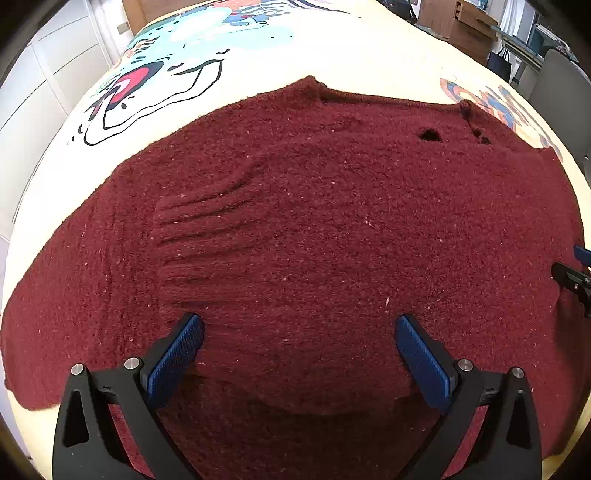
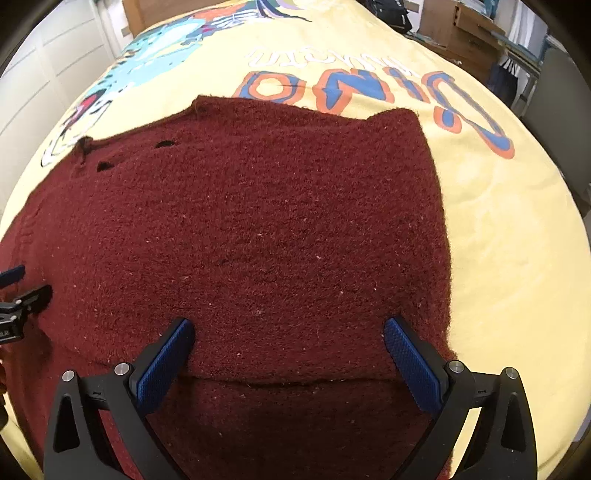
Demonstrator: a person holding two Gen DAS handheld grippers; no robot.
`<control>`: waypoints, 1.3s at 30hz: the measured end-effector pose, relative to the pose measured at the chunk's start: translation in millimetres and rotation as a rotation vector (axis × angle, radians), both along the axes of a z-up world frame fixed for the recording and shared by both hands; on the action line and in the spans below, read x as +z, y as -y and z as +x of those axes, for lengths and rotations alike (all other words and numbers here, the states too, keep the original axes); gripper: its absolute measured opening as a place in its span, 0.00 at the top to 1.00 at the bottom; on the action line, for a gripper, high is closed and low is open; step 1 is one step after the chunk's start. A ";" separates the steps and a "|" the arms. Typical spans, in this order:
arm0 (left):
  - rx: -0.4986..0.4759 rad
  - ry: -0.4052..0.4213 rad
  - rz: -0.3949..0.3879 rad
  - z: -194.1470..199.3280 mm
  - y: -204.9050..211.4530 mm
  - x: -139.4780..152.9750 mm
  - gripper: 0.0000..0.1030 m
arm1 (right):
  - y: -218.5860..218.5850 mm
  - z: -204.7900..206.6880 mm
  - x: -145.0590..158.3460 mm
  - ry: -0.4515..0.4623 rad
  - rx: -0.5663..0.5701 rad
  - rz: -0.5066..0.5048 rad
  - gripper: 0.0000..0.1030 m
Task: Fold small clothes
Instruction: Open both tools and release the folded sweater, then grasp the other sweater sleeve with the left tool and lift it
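Observation:
A dark red knitted garment lies spread on a pale yellow printed cloth. It has small holes near its far edge. It also shows in the right wrist view, where a folded layer's edge runs across just in front of the fingers. My left gripper is open and empty, low over the garment's near part. My right gripper is open and empty, low over the garment's right part near its right edge. Each gripper shows at the side edge of the other's view.
The yellow cloth carries a cartoon print and orange and blue letters. White cupboards stand at the left. Wooden furniture and a dark bag stand at the far right.

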State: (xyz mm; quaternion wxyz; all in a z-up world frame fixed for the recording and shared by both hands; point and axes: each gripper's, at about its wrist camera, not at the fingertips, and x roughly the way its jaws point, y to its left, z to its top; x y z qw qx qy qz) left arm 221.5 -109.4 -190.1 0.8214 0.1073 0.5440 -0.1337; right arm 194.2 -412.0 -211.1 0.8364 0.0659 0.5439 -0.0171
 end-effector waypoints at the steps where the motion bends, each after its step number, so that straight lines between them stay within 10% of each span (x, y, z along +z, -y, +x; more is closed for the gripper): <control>1: 0.002 -0.001 -0.001 0.2 0.8 0.1 0.01 | -0.4 0.1 -0.4 -0.001 0.002 0.000 0.00; 16: 0.010 0.018 0.002 -5.4 2.7 13.9 0.01 | -4.7 -10.8 44.0 0.067 -0.021 0.004 0.00; 25: 0.095 0.124 -0.058 -21.0 -48.8 78.4 0.01 | 0.0 -31.8 93.3 0.103 -0.049 0.054 0.00; 39: 0.675 -0.004 -0.100 -32.2 -265.4 86.7 0.01 | -5.2 -57.3 120.6 0.145 -0.065 0.008 0.00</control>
